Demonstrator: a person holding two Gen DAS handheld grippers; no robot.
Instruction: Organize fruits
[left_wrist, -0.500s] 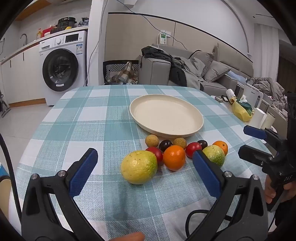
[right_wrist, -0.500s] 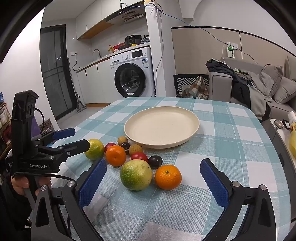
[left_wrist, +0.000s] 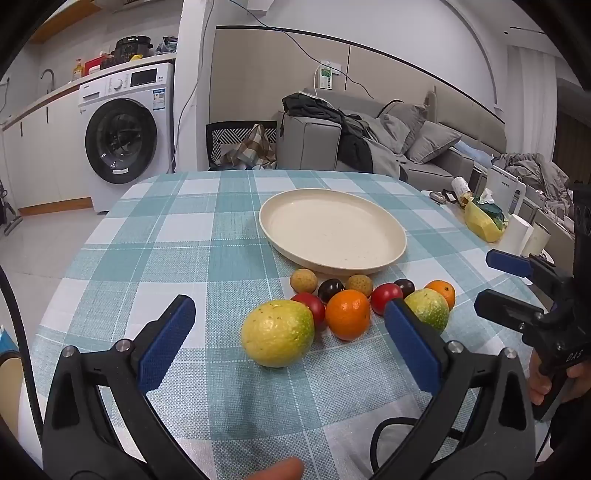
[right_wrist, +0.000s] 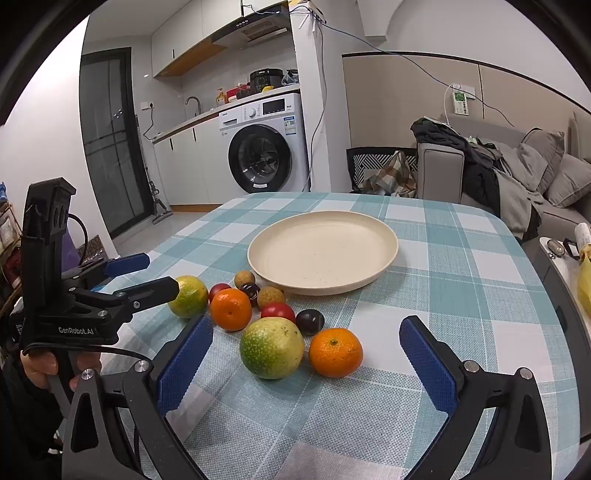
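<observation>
A cream plate (left_wrist: 397, 236) (right_wrist: 384, 266) lies empty on the checked table. In front of it sits a cluster of fruit: two yellow-green fruits (left_wrist: 277, 333) (right_wrist: 272, 348), two oranges (left_wrist: 348, 314) (right_wrist: 335, 352), red tomatoes (left_wrist: 386, 297), dark plums (left_wrist: 330, 289) and small brown fruits (left_wrist: 303, 280). My left gripper (left_wrist: 290, 341) is open and empty, its jaws either side of the near yellow-green fruit. My right gripper (right_wrist: 306, 365) is open and empty, its jaws around a yellow-green fruit and an orange. Each gripper shows in the other's view: right (left_wrist: 509, 284), left (right_wrist: 147, 275).
The table has a teal and white checked cloth (left_wrist: 177, 236) with rounded edges. A side shelf with a yellow bag (left_wrist: 480, 221) and white rolls stands at the right. A washing machine (left_wrist: 125, 129) and a grey sofa (left_wrist: 424, 144) stand behind the table.
Both grippers have edged slightly forward toward the fruit. The fruit and plate have not moved.
</observation>
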